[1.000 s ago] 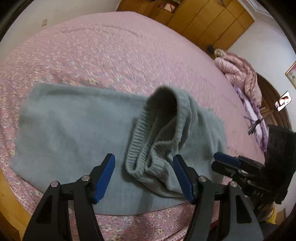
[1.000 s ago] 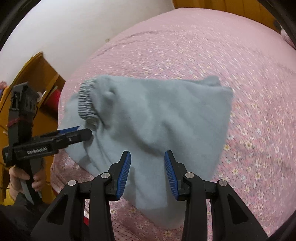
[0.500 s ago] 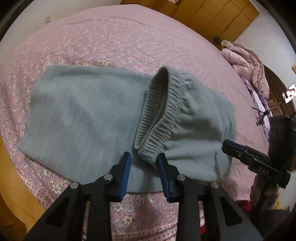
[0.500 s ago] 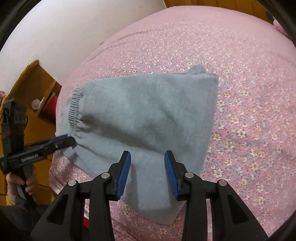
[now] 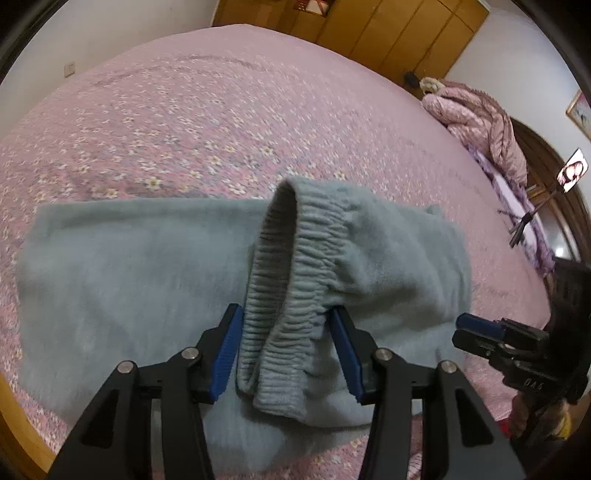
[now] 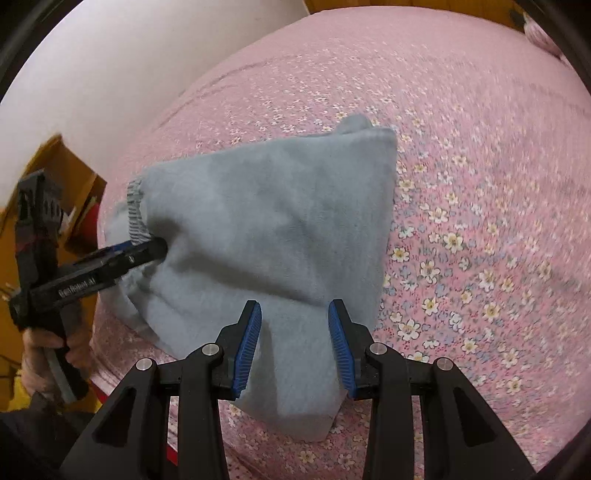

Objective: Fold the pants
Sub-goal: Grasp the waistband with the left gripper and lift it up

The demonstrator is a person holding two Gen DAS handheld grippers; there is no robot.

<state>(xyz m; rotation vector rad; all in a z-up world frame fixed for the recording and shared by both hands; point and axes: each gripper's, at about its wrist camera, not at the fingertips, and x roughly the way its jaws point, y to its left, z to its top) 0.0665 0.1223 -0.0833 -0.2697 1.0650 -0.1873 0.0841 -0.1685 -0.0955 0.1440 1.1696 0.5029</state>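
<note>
Grey-blue fleece pants (image 5: 129, 277) lie folded across the pink floral bed (image 5: 221, 110). Their ribbed elastic waistband (image 5: 295, 258) stands up in an arch on top of the lower layer. My left gripper (image 5: 286, 314) straddles the near end of that waistband. Its jaws are opening, and the bunched band fills the gap and brushes both pads. In the right wrist view the left gripper (image 6: 147, 253) points at the waistband on the left edge of the pants (image 6: 277, 221). My right gripper (image 6: 294, 308) hovers open over the near right part of the pants, gripping nothing.
The wooden bed frame (image 5: 22, 424) runs along the near left edge. Wooden wardrobes (image 5: 388, 29) stand at the back. A pink quilt pile (image 5: 480, 118) and a phone on a tripod (image 5: 572, 170) are at the right. A person's hand (image 6: 40, 347) holds the left gripper's handle.
The left jaws narrowed at the waistband's corner, then widened as the gripper pushed forward, so more band now sits between them. The right gripper shifted slightly with its opening unchanged.
</note>
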